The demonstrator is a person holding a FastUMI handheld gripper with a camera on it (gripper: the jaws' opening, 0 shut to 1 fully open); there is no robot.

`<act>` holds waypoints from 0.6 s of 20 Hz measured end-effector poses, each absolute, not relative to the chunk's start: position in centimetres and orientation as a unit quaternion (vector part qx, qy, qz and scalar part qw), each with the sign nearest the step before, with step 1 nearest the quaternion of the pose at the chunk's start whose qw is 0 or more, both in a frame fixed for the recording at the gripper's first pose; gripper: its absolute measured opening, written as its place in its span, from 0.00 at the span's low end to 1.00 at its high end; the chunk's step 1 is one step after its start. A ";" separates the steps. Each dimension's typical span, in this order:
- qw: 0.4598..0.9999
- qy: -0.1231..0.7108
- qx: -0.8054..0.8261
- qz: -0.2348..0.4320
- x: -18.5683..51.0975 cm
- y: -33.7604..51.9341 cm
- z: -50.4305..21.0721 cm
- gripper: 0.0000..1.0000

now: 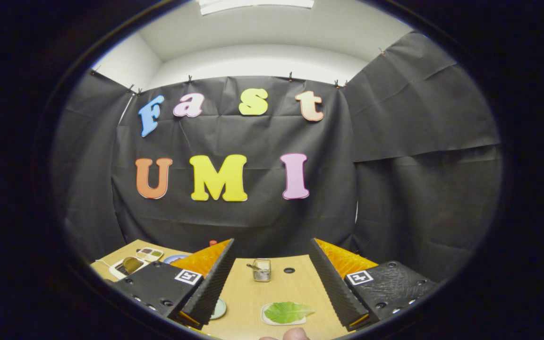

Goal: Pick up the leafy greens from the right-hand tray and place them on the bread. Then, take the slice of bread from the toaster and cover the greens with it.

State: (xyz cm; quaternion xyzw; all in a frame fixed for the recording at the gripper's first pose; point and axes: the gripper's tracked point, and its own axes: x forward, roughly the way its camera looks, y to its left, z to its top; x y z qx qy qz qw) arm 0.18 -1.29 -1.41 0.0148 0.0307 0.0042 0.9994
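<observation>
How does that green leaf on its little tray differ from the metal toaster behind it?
The leafy greens lie flat and low on a white tray, while the toaster stands upright like a small box. The greens are green and soft-looking; the toaster is shiny metal with a slice of bread poking out. Both sit on the wooden table, in line between the open gripper's fingers.
</observation>
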 end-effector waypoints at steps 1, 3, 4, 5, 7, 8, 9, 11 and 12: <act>0.999 0.034 0.015 0.005 0.3 -1.7 -1.8 0.95; 0.999 0.043 0.014 0.007 0.7 -2.6 -2.6 0.95; 0.999 0.047 0.013 0.010 0.9 -3.2 -3.1 0.95; 0.999 0.052 0.011 0.011 1.1 -3.8 -3.8 0.95; 0.998 0.067 0.010 0.013 1.6 -5.3 -5.4 0.95; 0.997 0.075 0.010 0.014 1.8 -6.2 -6.5 0.95; 0.996 0.084 0.010 0.016 2.0 -7.0 -7.6 0.95; 0.994 0.105 0.006 0.019 2.7 -8.7 -10.7 0.95; 0.993 0.115 0.007 0.019 3.0 -9.4 -12.2 0.95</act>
